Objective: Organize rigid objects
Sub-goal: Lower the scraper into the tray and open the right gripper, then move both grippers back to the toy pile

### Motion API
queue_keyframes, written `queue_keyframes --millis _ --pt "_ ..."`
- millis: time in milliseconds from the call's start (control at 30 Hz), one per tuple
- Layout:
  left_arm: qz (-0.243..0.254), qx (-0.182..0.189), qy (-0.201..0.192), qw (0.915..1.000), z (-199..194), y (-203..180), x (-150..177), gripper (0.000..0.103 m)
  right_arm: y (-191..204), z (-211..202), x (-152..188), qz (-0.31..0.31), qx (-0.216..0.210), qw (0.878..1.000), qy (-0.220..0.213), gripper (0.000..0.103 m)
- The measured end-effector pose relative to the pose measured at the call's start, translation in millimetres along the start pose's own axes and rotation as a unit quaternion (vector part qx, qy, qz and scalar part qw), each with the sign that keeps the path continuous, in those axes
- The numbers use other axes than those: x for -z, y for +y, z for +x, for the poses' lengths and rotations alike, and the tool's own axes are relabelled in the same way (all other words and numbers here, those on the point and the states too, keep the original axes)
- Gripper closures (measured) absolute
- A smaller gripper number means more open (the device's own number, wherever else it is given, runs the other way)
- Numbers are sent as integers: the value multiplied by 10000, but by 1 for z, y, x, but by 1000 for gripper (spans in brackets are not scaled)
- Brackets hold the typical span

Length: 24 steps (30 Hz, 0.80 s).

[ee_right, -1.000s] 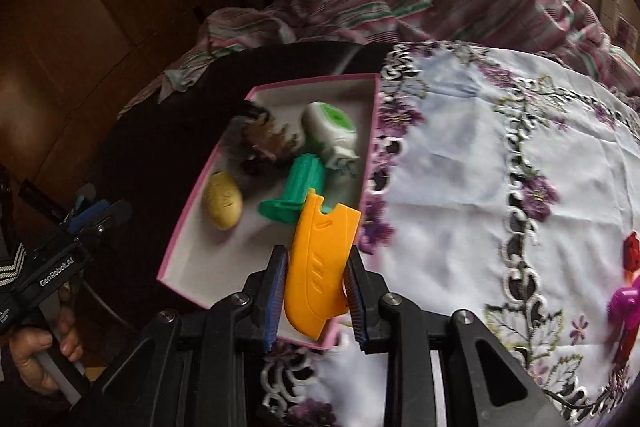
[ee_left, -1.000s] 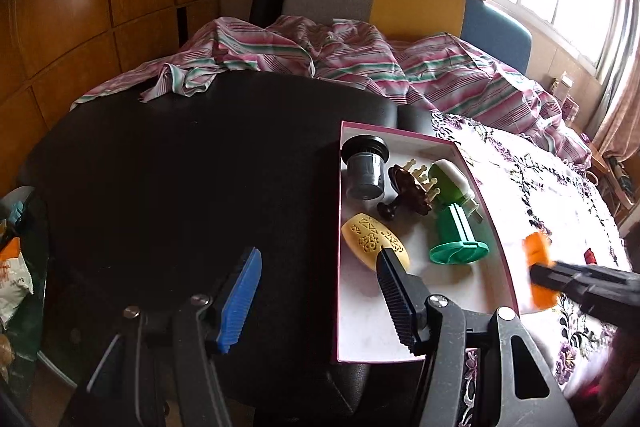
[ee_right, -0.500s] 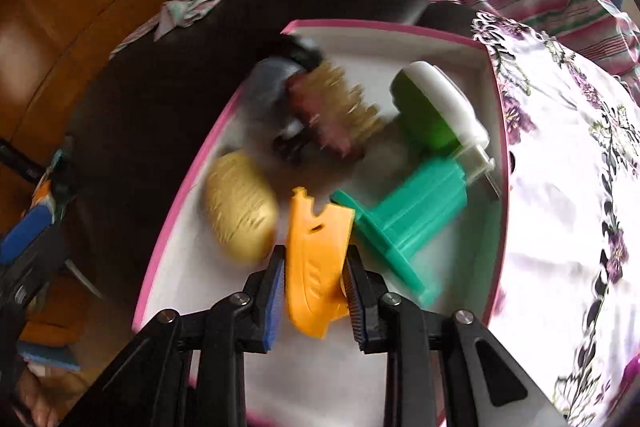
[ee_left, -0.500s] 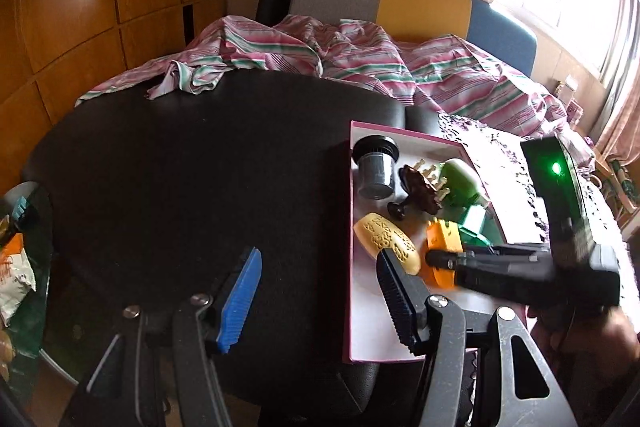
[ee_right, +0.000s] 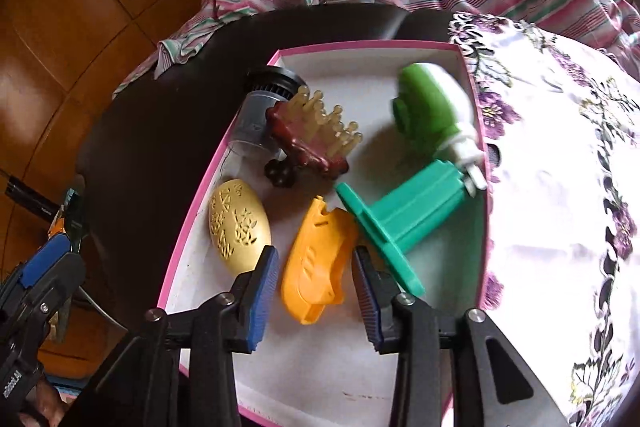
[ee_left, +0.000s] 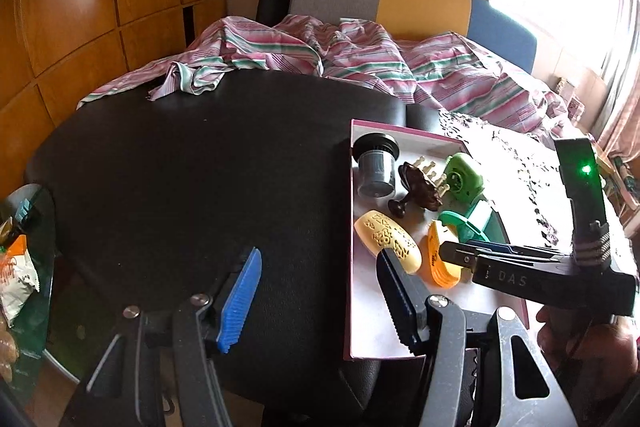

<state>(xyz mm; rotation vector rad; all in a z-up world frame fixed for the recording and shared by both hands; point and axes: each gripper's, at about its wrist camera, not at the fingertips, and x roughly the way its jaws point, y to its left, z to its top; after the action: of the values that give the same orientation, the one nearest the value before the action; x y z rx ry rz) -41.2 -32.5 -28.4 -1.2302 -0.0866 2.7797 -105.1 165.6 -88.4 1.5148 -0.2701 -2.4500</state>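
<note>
An orange plastic piece [ee_right: 314, 263] lies flat on the white floor of a pink-rimmed tray [ee_right: 216, 163], between the yellow patterned oval [ee_right: 239, 225] on its left and the flange of a teal green holder [ee_right: 400, 219] on its right, which it seems to touch. The right gripper [ee_right: 316, 285] points steeply down over it. Its jaws are opening, and a gap shows on each side between the blue ribbed pads and the orange piece, so the piece sits between them without being pressed; this reads as a release, with the piece set in the free space at the near middle of the tray.

Farther back in the tray lie 3 more things: a grey cylinder with a black cap [ee_right: 262, 111] at the left wall, a brown massager with pale prongs [ee_right: 316, 135] leaning against it, and a green and white device [ee_right: 430, 111] near the right wall. Gathering them here looks like the sorting the task asks for.

The tray rests on a dark surface [ee_left: 192, 167], its right edge against a white cloth with purple flowers [ee_right: 560, 167]. A striped pink sheet [ee_left: 360, 67] is bunched behind.

The left gripper [ee_left: 316, 291] hovers low over the dark surface just left of the tray, jaws half open and empty, likely waiting out of the way. A hand [ee_left: 588, 339] holds the right gripper's handle.
</note>
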Motion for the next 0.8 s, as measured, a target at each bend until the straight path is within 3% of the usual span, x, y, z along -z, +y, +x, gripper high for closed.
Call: queue_keyframes --millis 367,800 --pt "221 103 -19 9997 -5 -17 4 42 2 -43 22 -139 432 9975 -547 65" --pt "500 275 23 9984 -8 -39 10 41 -13 -81 42 -113 814 9930 -852 65"
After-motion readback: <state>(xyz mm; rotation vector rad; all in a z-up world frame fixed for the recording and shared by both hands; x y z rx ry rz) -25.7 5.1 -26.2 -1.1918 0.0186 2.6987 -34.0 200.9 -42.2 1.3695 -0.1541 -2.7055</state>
